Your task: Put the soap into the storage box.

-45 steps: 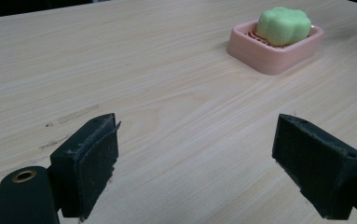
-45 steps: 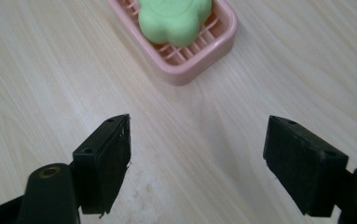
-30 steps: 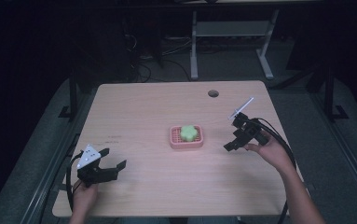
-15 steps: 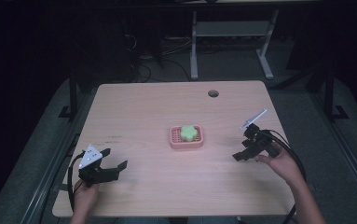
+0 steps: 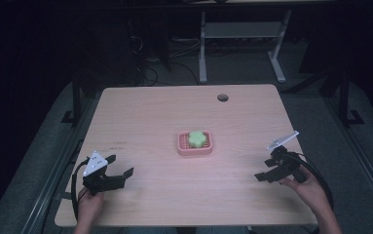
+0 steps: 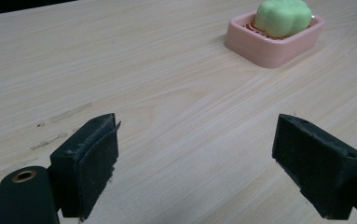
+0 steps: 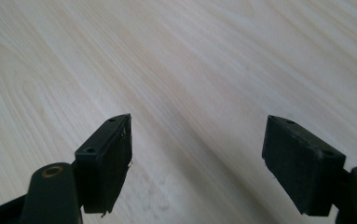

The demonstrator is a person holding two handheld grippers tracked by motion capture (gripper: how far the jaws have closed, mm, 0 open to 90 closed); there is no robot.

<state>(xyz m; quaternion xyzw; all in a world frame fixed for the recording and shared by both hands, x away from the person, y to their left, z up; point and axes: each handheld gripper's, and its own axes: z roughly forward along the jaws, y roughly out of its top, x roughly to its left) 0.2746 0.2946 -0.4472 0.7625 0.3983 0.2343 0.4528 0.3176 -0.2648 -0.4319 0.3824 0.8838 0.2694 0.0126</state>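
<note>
Overhead, both grippers' fingers gape empty — left gripper (image 5: 121, 165) near green soap (image 6: 283, 17); right gripper (image 5: 266, 171) apart.

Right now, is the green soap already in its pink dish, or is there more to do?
The green soap already sits in the pink dish mid-table, so that part looks done. Nothing is in hand: the left gripper and the right gripper are both open and apart from the dish. Little seems left.
</note>
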